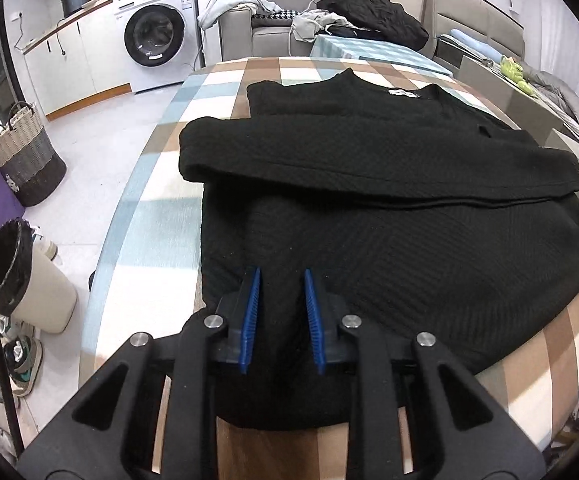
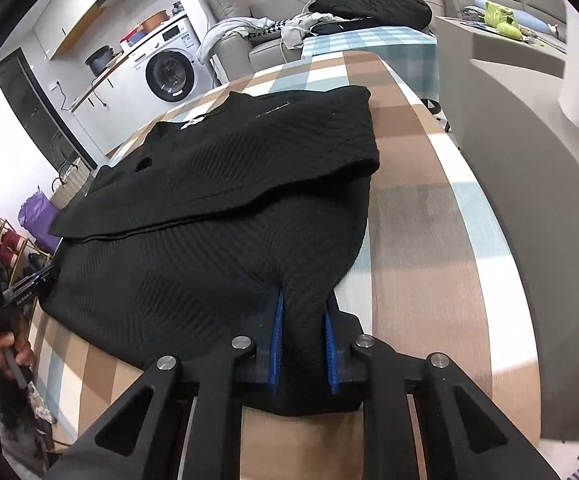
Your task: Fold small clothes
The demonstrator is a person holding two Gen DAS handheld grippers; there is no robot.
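A black knitted sweater (image 1: 369, 160) lies flat on the checked tablecloth (image 1: 149, 220), collar and white label at the far side, with a sleeve folded across its body. My left gripper (image 1: 281, 276) is shut on the near hem at the sweater's left corner, and black cloth fills the gap between its blue pads. In the right wrist view the same sweater (image 2: 209, 200) has its near right corner bunched between the blue pads of my right gripper (image 2: 303, 300), which is shut on it. A hand (image 2: 9, 352) holds the left gripper's handle at the left edge of that view.
The table's left edge drops to a tiled floor with a lined bin (image 1: 21, 272), a woven basket (image 1: 25, 160) and shoes. A washing machine (image 1: 153, 36) and a sofa piled with clothes (image 1: 369, 12) stand beyond. A grey unit (image 2: 529, 160) flanks the table's right side.
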